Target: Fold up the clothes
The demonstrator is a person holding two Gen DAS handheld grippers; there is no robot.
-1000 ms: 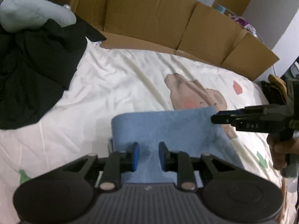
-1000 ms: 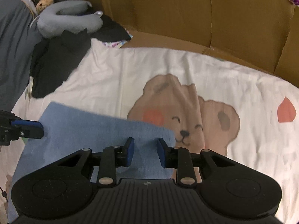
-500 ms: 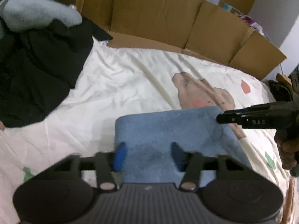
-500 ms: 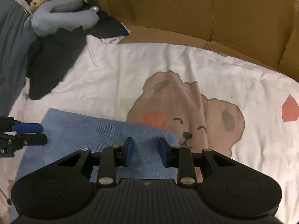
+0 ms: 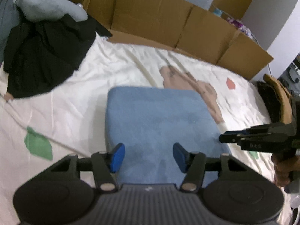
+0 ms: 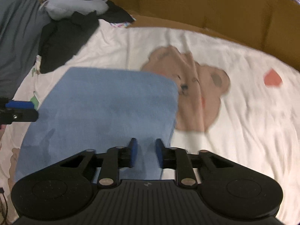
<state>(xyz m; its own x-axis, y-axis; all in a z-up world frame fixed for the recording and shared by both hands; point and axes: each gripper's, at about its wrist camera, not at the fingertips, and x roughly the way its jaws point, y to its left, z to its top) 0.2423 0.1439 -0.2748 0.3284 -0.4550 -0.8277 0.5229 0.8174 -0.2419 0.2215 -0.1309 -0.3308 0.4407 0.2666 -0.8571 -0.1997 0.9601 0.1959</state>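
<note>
One folded blue cloth [image 5: 159,123] lies flat near the middle of the bed, on a cream sheet [image 5: 121,65] printed with a brown bear [image 6: 196,86]; its right edge overlaps the bear, and its far edge is straight with rounded corners. Bare sheet surrounds the cloth on the far, left and right sides. The left gripper [image 5: 148,156] hovers over the cloth's near edge, fingers spread wide, holding nothing. The right gripper [image 6: 145,154] sits over the near right part of the cloth, fingers parted by a narrower gap; blur hides whether they touch the fabric. One black garment [image 5: 43,52] and one grey plush toy [image 5: 48,5] occupy the far left corner; a cardboard wall [image 5: 159,20] bounds the far edge. Only the left view shows the person's hand [image 5: 283,170].
</note>
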